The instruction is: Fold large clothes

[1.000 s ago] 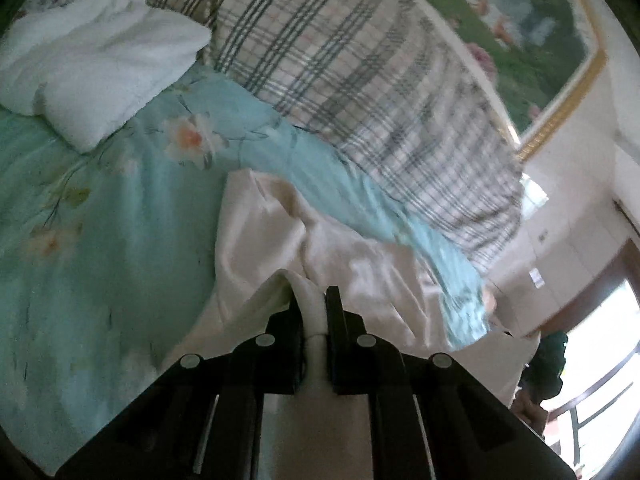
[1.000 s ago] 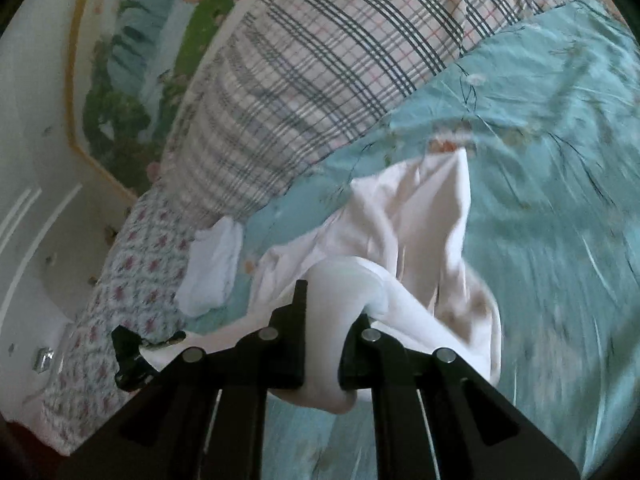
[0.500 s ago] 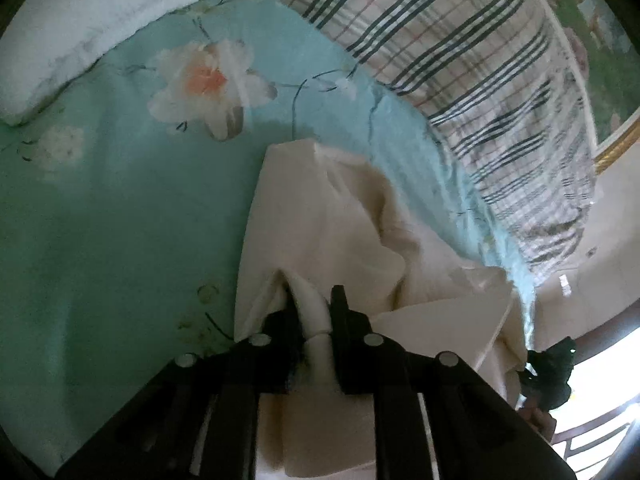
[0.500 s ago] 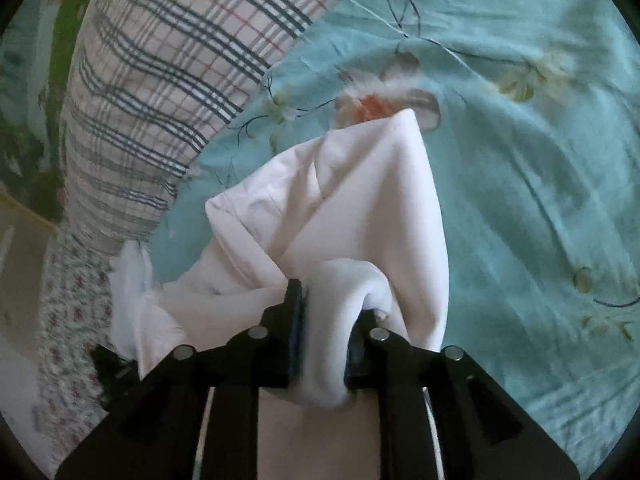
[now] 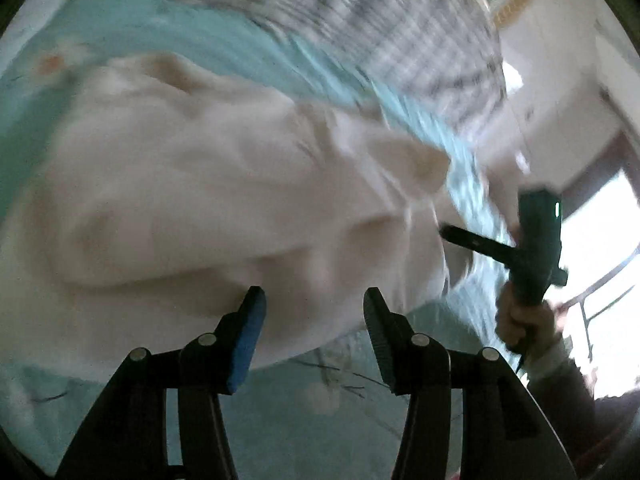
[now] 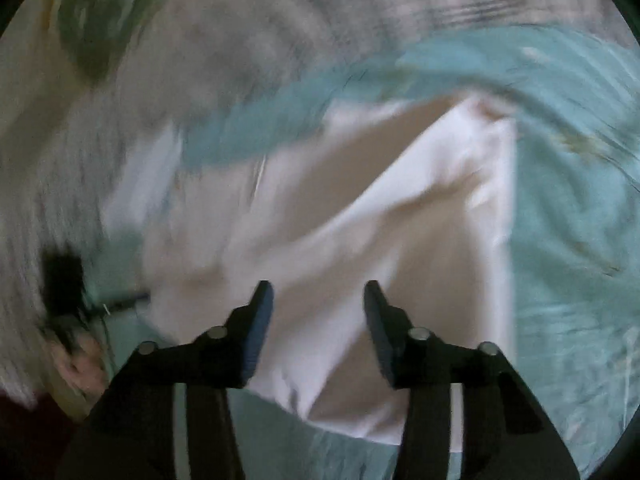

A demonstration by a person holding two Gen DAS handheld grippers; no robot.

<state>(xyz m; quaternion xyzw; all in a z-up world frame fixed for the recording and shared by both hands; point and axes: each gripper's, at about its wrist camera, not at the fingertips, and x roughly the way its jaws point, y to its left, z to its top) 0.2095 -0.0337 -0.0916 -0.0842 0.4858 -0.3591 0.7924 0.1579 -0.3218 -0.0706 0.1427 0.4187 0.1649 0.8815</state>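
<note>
A cream-white garment [image 5: 208, 192] lies folded over on the teal floral bedsheet [image 5: 304, 420]. Both views are motion-blurred. My left gripper [image 5: 314, 300] is open and empty, its jaws spread just above the garment's near edge. My right gripper [image 6: 318, 292] is open and empty too, over the garment [image 6: 380, 220] near its front edge. The right gripper and the hand holding it show at the right of the left wrist view [image 5: 536, 248]. The left gripper shows as a dark blur at the left of the right wrist view [image 6: 62, 280].
A plaid quilt [image 5: 400, 28] lies along the far side of the bed, also blurred in the right wrist view [image 6: 240, 48]. A doorway and bright window [image 5: 608, 240] are at the right. The sheet [image 6: 580, 240] stretches to the right of the garment.
Both grippers have opened and let go of the garment, which now lies on the sheet. Both cameras are swinging quickly, pulling back from the cloth.
</note>
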